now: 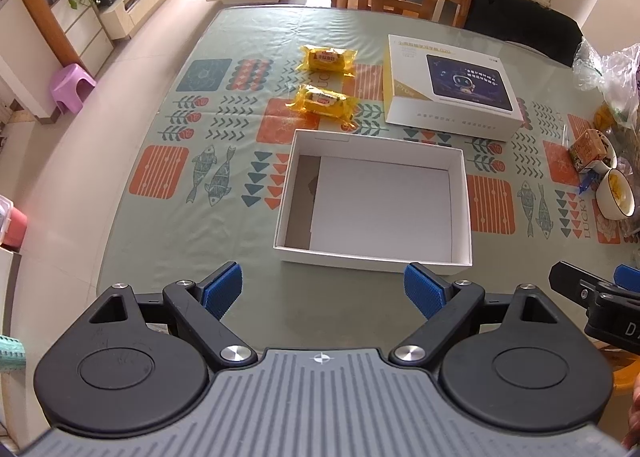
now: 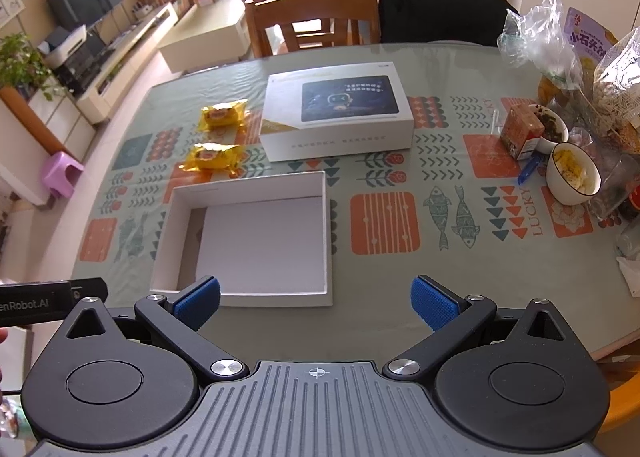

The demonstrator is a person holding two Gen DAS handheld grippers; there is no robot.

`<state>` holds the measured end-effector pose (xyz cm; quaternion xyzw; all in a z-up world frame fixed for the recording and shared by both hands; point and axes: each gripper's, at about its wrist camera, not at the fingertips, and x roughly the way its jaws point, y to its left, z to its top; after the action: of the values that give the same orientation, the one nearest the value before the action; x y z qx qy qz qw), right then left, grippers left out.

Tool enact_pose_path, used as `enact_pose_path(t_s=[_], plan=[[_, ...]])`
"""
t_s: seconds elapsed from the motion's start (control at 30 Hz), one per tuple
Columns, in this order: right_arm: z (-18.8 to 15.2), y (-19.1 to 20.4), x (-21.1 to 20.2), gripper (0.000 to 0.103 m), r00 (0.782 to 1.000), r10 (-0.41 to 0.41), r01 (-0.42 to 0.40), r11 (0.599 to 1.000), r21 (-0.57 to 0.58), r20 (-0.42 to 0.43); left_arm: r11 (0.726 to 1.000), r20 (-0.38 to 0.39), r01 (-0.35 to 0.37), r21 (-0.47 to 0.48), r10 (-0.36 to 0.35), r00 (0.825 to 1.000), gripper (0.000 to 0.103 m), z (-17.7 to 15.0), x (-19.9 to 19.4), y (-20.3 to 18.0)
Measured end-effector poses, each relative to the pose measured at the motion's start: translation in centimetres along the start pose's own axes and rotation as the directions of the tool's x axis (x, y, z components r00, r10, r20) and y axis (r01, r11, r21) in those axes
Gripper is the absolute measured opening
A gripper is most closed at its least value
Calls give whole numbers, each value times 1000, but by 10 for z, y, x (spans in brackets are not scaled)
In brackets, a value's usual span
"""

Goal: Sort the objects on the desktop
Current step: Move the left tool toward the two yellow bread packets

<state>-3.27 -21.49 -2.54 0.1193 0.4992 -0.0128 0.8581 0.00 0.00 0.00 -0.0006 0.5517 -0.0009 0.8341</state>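
An open white box (image 1: 460,213) lies on the patterned table, empty but for a white sheet; it also shows in the right wrist view (image 2: 326,225). Two yellow snack packets (image 1: 329,59) (image 1: 322,100) lie beyond it, also seen in the right wrist view (image 2: 223,114) (image 2: 213,157). The printed box lid (image 1: 448,87) (image 2: 340,109) lies behind the box to the right. My left gripper (image 1: 323,291) is open and empty, just short of the box's near wall. My right gripper (image 2: 316,303) is open and empty, over the box's near right corner.
At the table's right edge stand two white bowls (image 2: 573,173) (image 2: 554,129), a small brown carton (image 2: 520,131), a blue pen (image 2: 529,170) and plastic snack bags (image 2: 560,33). Wooden chairs (image 2: 316,21) stand at the far side. The right gripper's side shows in the left wrist view (image 1: 596,297).
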Motion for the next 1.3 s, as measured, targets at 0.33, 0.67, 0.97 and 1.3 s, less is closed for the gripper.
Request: enact_pose_path(t_s=[0.33,0.67,0.97,1.3], plan=[[13,4,8,103,1000,-12,12,1000,-16,-10,999,2,-29,28,29,1000,103,15,5,-6],[22,9,15,103,1000,-22,22,999,-34,-16,999,45,-28,28,26,999,103,24,4,-4],[30,19,17,103,999,-52,52,996,-69,0,1000,35,-17,22,16,999,103,26,8,-3],[31,24,17,103,998,-60,61,994,-87,14,999,49,-34,25,32,998,103,27,5,-4]])
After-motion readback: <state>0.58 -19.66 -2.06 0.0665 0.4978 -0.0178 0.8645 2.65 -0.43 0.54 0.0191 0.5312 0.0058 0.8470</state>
